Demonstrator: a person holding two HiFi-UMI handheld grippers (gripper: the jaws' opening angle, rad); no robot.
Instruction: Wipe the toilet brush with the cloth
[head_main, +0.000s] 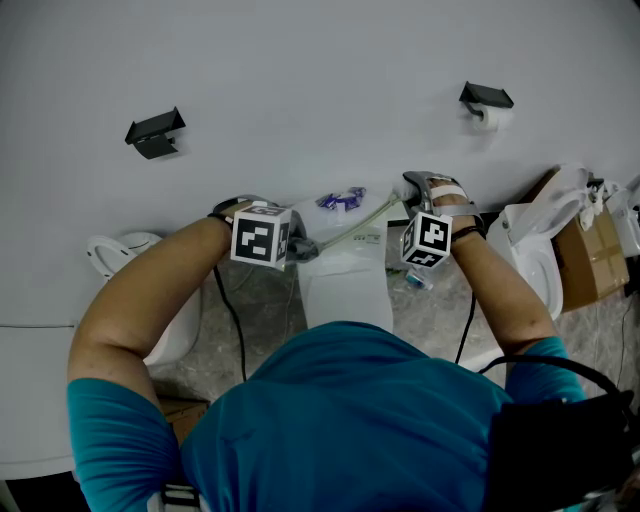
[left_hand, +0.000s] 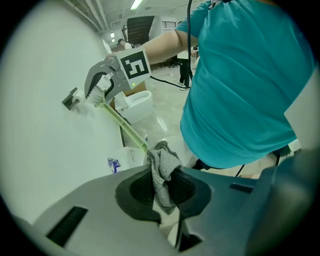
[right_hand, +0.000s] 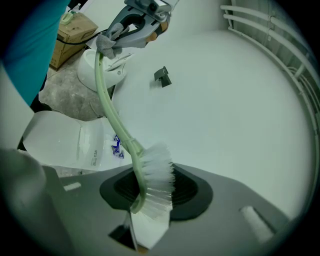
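The left gripper (left_hand: 165, 196) fills the frame's lower part, its jaws closed on a crumpled grey cloth (left_hand: 161, 167) that bulges up from between the dark pads. From the cloth's top a pale green toilet brush (left_hand: 122, 125) slants toward 11 o'clock, where its far end sits in the right gripper (left_hand: 101, 92) (marker cube just above it). A teal shirt (left_hand: 240, 80) covers the 2 o'clock side. A white wall (left_hand: 45, 145) spans 9 o'clock, with a black bracket (left_hand: 71, 98) on it. A white toilet (left_hand: 137, 106) stands behind the handle.
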